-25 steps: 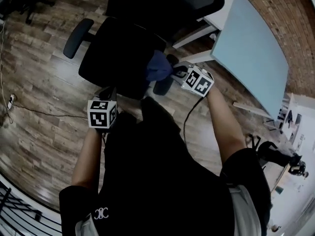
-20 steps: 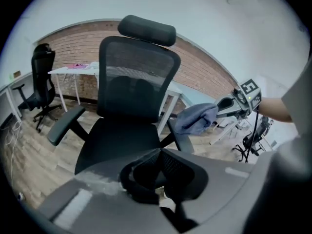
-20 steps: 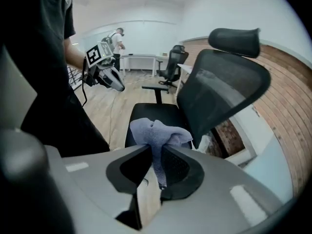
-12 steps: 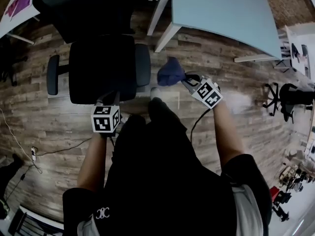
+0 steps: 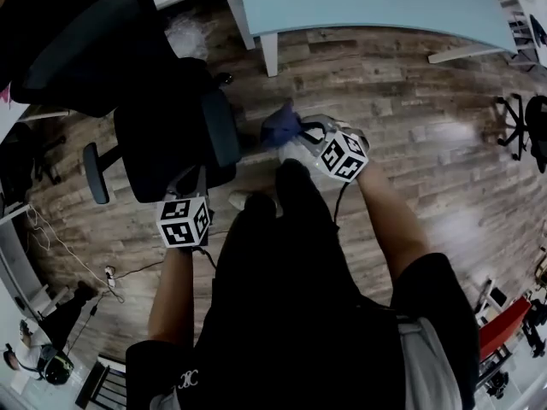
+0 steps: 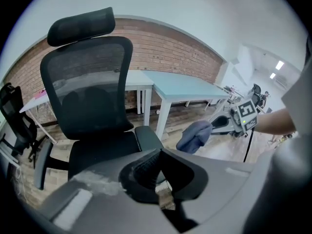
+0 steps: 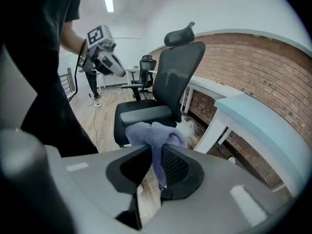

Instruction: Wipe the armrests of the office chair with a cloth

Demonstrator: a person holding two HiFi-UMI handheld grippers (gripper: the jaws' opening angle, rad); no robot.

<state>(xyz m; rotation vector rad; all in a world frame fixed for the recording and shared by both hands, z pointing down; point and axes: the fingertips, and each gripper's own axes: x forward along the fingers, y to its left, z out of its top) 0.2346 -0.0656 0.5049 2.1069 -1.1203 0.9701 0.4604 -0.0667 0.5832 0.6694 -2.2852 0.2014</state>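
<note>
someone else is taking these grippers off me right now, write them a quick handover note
Right gripper: shut on the blue cloth, which bunches up at its tip.
Left gripper: shut, empty, pointed at the office chair.
The cloth hangs in the air beside the nearer armrest, not touching it. The far armrest is across the seat.
Done: cloth in hand. Whether either armrest has been wiped can't be told.
Left: probably lower the cloth onto the nearer armrest, wipe along it, then do the far one.
</note>
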